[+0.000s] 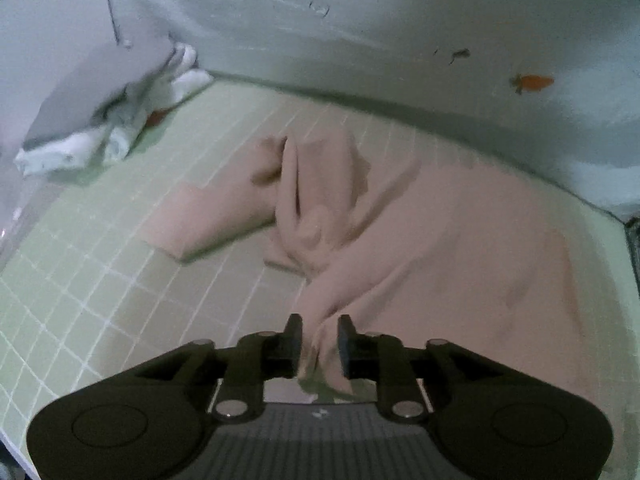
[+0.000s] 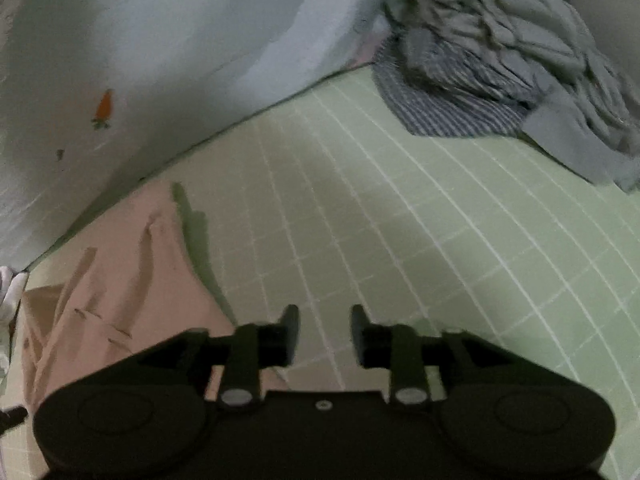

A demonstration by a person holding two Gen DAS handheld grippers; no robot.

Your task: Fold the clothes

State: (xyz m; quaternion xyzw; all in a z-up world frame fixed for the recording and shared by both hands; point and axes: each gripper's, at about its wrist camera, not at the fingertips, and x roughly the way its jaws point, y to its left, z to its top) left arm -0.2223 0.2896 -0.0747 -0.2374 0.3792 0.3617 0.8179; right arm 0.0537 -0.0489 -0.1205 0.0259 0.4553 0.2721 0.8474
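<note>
A green checked sheet [image 1: 92, 280] covers the surface against a pale wall [image 1: 360, 20]; on it lies the pink garment [image 1: 460, 240], spread flat toward the wall with a sleeve bunched up in the middle; a grey heap of clothes [image 2: 520, 52] waits in the far corner, well apart, and white cloth [image 1: 80, 148] sits in the other corner; the left gripper [image 1: 319, 334] is clamped on a gathered edge of the pink garment, lifting it; the right gripper [image 2: 325, 328] hangs empty, jaws apart, just beside the garment's edge. The fold looks barely begun; next the right gripper probably needs to pinch a matching edge.
</note>
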